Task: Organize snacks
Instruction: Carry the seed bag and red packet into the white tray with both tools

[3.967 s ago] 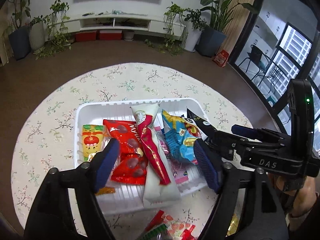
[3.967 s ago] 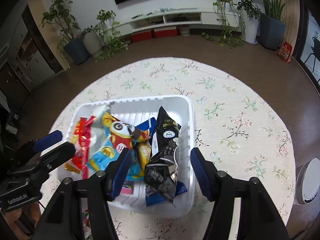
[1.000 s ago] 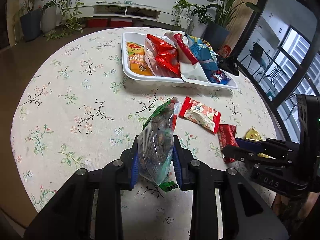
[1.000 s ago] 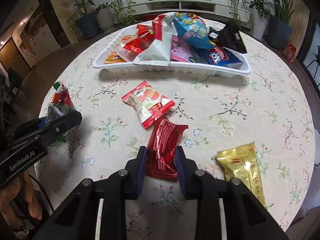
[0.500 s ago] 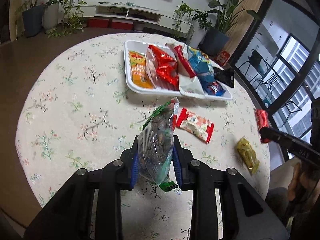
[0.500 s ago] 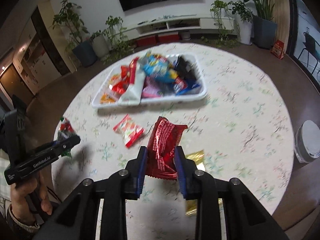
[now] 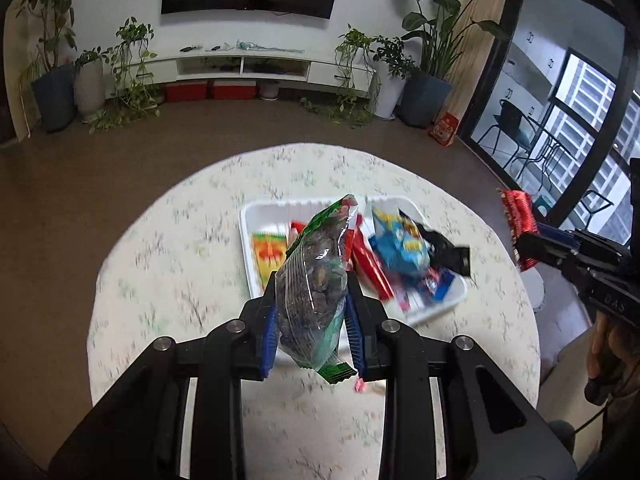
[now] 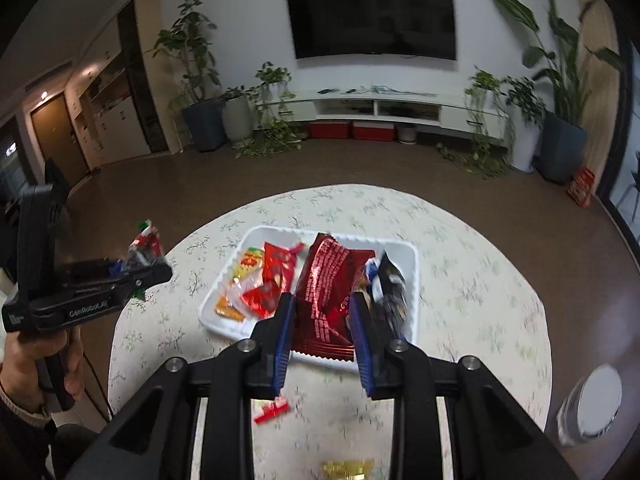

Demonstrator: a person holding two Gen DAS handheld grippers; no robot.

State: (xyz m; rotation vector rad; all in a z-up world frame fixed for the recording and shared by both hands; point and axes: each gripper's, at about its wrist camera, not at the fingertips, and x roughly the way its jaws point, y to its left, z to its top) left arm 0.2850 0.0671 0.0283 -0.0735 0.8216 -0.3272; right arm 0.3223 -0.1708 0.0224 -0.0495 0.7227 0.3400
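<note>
Left gripper (image 7: 312,320) is clamped on a clear bag of dark nuts (image 7: 316,280) with green and red print, held in the air above the near rim of the white tray (image 7: 248,240). Tray contents (partly blurred) include a yellow-orange packet (image 7: 268,254), a blue packet (image 7: 400,248) and a black packet (image 7: 444,250); the tray rests on the round floral surface (image 7: 172,264). Right gripper (image 8: 322,332) is clamped on a dark red foil packet (image 8: 328,296), raised over the tray. On the surface nearer the camera lie a small red-and-white packet (image 8: 272,410) and a gold packet (image 8: 348,468).
</note>
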